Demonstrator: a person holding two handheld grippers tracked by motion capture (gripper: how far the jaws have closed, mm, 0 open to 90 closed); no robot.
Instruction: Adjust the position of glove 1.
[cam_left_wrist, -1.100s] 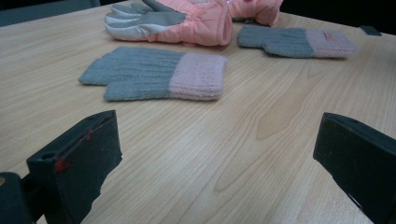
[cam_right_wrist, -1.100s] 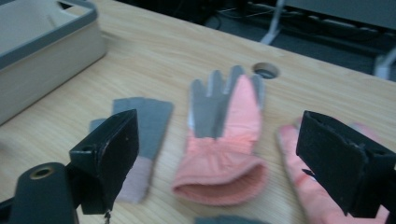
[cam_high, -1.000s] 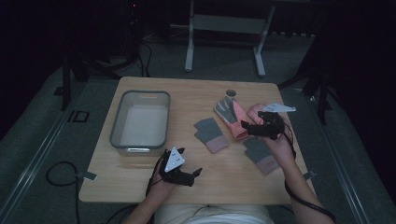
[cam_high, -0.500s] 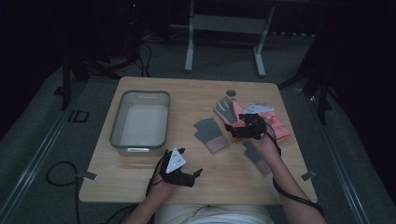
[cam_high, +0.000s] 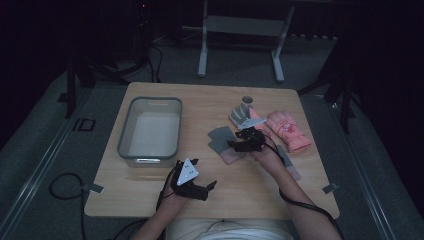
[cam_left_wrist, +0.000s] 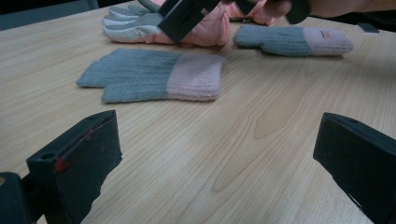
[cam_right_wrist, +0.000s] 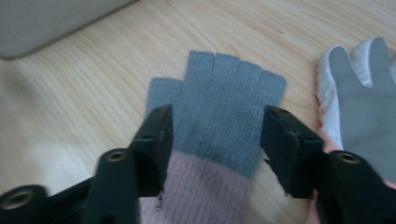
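**A:** You're at the grasp. Your right gripper (cam_right_wrist: 215, 140) has come down over the knitted fingerless glove, grey at the fingers and pink at the cuff (cam_right_wrist: 219, 126), which lies flat on the tabletop (cam_right_wrist: 93, 93). Its jaws have just been closing and stand half spread, one at each edge of the glove, right where grey meets pink. I'd judge the pads aren't pressing the wool yet.

**B:** And next?

**A:** Finish the squeeze so the knit bunches between the jaws, then lift. Go low enough to catch both layers, or you'll likely pluck only the top one.

**B:** The other hand?

**A:** Your left gripper (cam_high: 192, 179) rests near you, jaws spread wide with only bare wood between them. The glove (cam_left_wrist: 154, 79) lies well ahead of them, beyond their tips.
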